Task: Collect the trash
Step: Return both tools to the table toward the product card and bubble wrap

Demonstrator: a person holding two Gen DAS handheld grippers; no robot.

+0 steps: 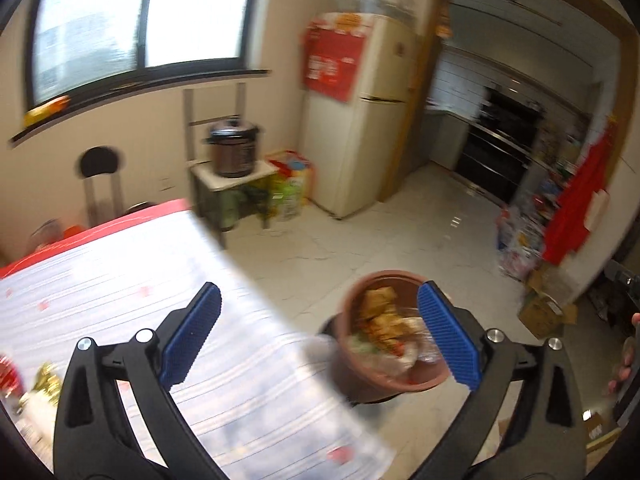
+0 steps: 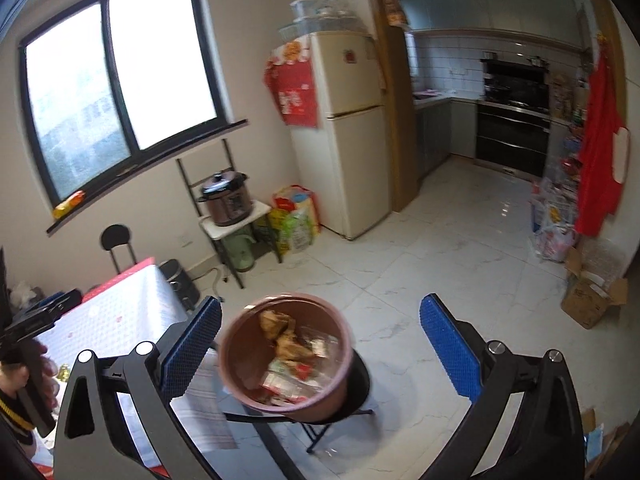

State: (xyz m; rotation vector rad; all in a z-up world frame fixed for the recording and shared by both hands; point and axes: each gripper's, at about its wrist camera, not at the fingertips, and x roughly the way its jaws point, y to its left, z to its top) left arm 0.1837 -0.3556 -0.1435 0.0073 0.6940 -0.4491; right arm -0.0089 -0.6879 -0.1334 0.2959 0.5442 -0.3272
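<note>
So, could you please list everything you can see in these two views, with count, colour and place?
Trash bin: one, brown, on a black stool beside the table, holding wrappers and scraps.
Stool: one, black, under the bin.
Table: one, white striped cloth with red edge, at left.
Pressure cooker: one, dark brown, on a small stand under the window.
Fridge: one, cream, by the kitchen doorway.
Chair: one, black, by the wall.
Cardboard box: one, brown, on the floor at right.
Oven: one, black, in the kitchen.
Left tool: blue pads, open, empty.
Right tool: blue pads, open, empty.
</note>
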